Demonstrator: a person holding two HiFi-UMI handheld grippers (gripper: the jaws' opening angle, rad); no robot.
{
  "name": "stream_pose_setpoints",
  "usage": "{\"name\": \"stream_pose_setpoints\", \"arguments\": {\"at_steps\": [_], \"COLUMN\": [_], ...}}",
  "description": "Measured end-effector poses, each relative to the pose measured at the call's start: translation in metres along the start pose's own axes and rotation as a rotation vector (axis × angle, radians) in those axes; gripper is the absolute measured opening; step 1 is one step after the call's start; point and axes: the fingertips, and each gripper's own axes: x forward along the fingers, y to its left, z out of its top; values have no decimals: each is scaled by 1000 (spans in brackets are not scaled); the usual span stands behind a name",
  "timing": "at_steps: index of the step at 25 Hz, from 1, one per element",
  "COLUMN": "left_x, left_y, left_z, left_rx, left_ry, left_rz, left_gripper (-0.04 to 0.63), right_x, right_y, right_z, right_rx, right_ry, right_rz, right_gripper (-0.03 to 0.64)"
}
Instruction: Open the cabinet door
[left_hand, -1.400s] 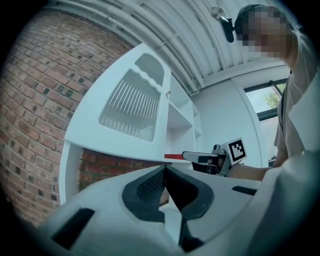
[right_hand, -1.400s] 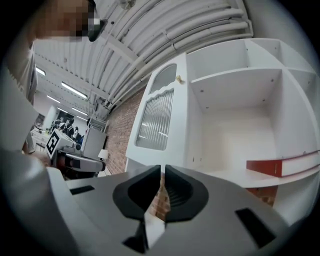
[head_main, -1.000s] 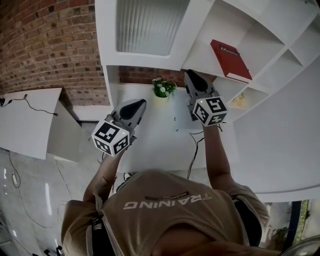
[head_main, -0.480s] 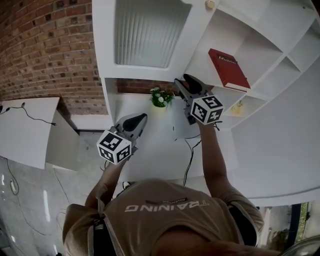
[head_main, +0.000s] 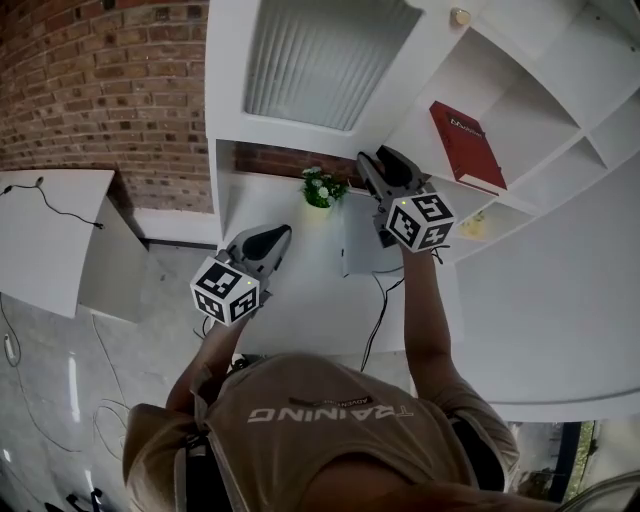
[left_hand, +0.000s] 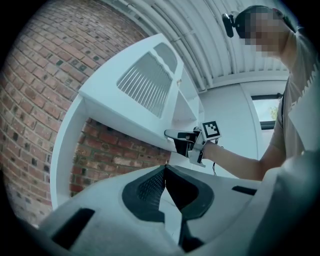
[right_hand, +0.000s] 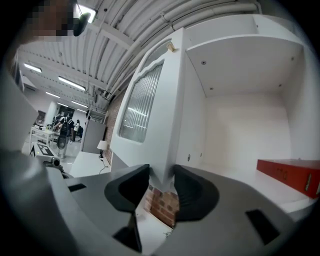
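The cabinet door (head_main: 310, 60) runs off the head view's upper edge; the red book (head_main: 465, 145) title is unreadable; a small yellowish object (head_main: 477, 225) is unidentifiable

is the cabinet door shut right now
No, the cabinet door stands swung out, leaving the shelf with the red book uncovered.

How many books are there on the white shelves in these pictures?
1. The red book lies on the open shelf, just right of the ribbed-glass cabinet door. Other compartments are partly out of frame, so more books may be hidden.
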Motion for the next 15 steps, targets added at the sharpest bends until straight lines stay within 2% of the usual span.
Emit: {"name": "stream_pose_setpoints", "arguments": {"at_steps": [4, 7, 10, 15], "left_x": [-1, -2, -4, -8], "left_y": [-2, -5, -5, -6], "left_z": [-6, -11, -13, -19], "left_rx": [-6, 17, 5, -12], "left_ry": [3, 27, 27, 35], "left_rz": [-3, -8, -17, -29], "left_gripper": [8, 8, 8, 8], "right_x": [-5, -12, -18, -28], "right_y": [4, 7, 11, 18], "right_z": [-1, -1, 1, 0], "right_rx": [-1, 23, 58, 30], "right_ry": [16, 12, 1, 4], "right_rz": [-37, -10, 32, 40], "right_gripper": [144, 129, 115, 106]}}
